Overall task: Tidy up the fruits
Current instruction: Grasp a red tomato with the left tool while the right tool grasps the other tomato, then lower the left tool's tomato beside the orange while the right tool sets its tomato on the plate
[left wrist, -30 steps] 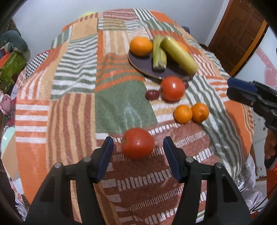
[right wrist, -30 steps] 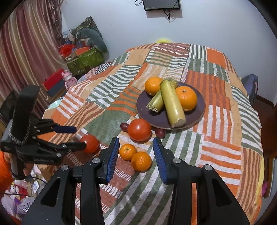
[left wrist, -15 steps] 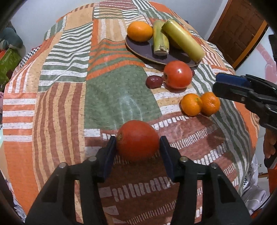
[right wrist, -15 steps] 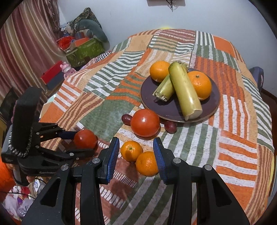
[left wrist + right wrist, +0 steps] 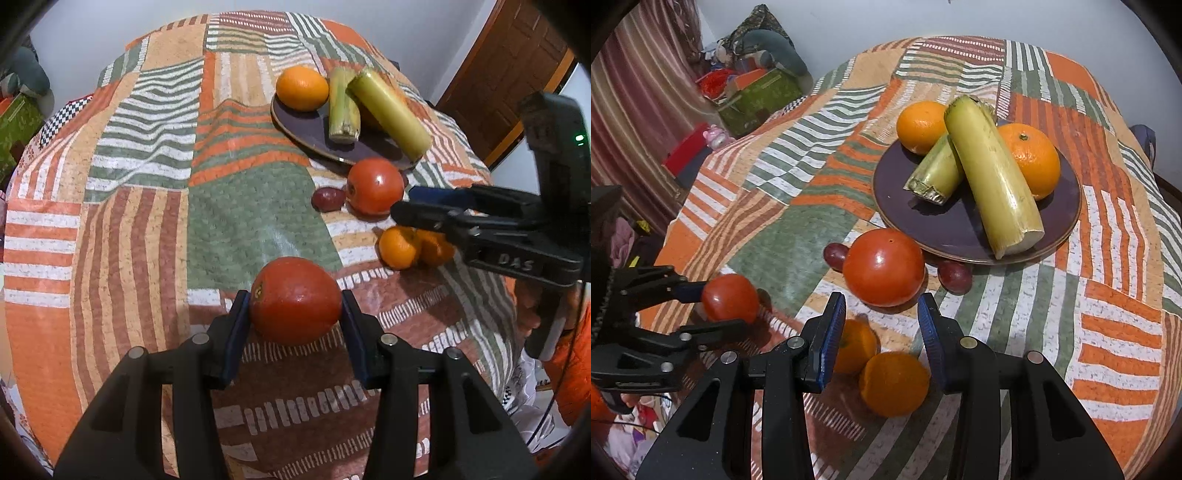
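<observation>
Your left tongs point(image 5: 295, 314) now clamp the small round red tomato point(image 5: 295, 300), lifted just above the patchwork-cloth surface point(image 5: 129, 221); a second ago they stood apart. Your right tongs point(image 5: 882, 328) gape empty over two small mandarins point(image 5: 894, 384). Two tomatoes, two plated oranges point(image 5: 1030, 158), two cane stalks point(image 5: 990, 177).

We see a patchwork cloth point(image 5: 798, 254) of striped orange, green and brown squares covering the table. Behind it stands a pale wall point(image 5: 871, 22). In the right wrist view a striped curtain point(image 5: 639, 96) hangs at the left, with a green box point(image 5: 757, 96) near it, a pink toy point(image 5: 716, 134) and a grey plush point(image 5: 775, 51). In the left wrist view a wooden door point(image 5: 506, 70) stands at the far right.
</observation>
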`<state>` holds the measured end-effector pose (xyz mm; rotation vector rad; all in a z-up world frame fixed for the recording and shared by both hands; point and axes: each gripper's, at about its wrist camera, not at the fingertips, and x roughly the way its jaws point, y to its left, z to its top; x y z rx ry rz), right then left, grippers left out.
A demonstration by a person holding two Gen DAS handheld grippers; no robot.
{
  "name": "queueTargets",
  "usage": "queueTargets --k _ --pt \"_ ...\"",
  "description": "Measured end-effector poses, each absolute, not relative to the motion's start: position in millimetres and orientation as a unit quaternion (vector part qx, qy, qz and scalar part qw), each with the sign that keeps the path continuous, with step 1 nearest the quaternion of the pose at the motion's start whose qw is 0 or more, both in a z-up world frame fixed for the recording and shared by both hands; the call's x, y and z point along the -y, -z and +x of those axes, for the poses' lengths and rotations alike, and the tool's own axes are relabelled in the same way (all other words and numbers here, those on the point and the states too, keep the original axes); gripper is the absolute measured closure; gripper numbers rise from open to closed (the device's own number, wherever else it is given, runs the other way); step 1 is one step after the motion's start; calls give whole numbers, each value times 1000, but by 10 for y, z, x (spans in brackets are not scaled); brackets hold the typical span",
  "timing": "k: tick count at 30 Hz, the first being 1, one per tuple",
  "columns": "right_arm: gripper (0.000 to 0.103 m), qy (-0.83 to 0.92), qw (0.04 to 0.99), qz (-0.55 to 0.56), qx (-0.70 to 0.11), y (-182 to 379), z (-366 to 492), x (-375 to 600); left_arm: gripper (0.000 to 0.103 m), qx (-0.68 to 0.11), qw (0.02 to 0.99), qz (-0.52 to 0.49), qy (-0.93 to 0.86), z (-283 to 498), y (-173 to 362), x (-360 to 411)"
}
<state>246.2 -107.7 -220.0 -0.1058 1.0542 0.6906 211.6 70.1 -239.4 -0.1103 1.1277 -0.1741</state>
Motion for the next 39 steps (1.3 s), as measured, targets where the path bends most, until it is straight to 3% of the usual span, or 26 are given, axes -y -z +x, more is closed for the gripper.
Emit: queueTargets --k 13,26,39 --pt "52 -322 798 -35 -508 2324 2639 965 56 -529 843 -59 73 2194 2407 -815" --pt "54 -336 803 -44 -490 2266 2605 938 56 -531 842 -65 65 2260 2413 -861" --pt "54 -340 837 -28 -428 1710 2504 1288 56 -506 859 -52 60 2441 2171 -799"
